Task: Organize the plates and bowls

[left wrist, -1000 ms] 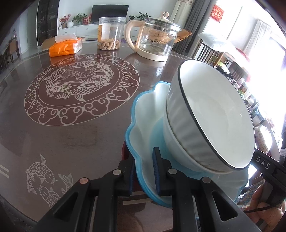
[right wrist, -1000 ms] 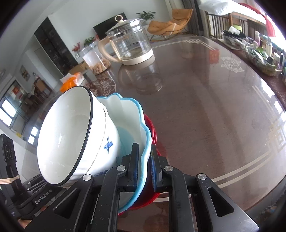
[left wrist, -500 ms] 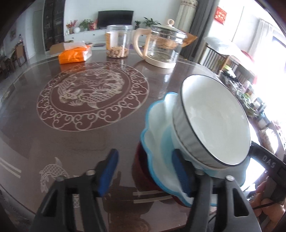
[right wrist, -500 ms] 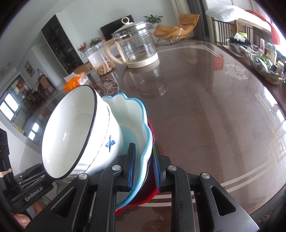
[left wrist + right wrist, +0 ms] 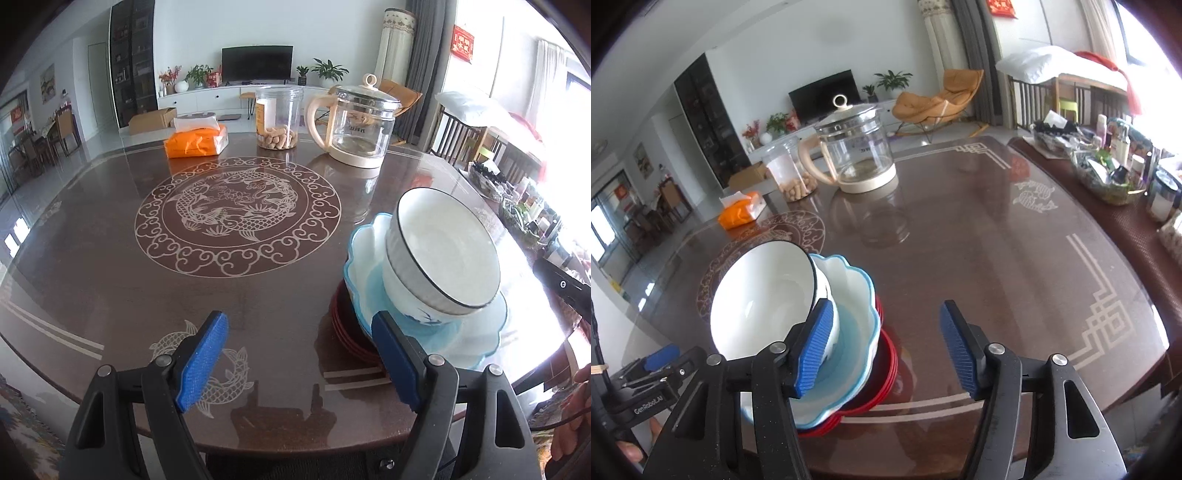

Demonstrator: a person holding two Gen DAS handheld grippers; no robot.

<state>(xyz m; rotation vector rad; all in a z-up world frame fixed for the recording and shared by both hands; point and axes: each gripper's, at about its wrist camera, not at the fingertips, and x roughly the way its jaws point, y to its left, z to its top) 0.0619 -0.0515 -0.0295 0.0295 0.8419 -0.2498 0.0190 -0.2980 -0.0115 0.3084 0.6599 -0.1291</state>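
Observation:
A white bowl with a black rim (image 5: 443,251) sits tilted in a blue scalloped bowl (image 5: 369,280), which rests on stacked red plates (image 5: 345,328) near the table's front edge. The same stack shows in the right wrist view: white bowl (image 5: 764,299), blue bowl (image 5: 857,295), red plates (image 5: 886,354). My left gripper (image 5: 299,354) is open and empty, drawn back to the left of the stack. My right gripper (image 5: 886,343) is open and empty, drawn back to the right of the stack.
On the far side of the brown table (image 5: 110,258) stand a glass kettle (image 5: 358,125), a jar of peanuts (image 5: 279,118) and an orange tissue pack (image 5: 195,140). A side counter with bottles and a basket (image 5: 1108,177) runs along the right.
Both grippers have opened, let go of the blue bowl's rim and pulled back from the stack. The stack now rests on the table.

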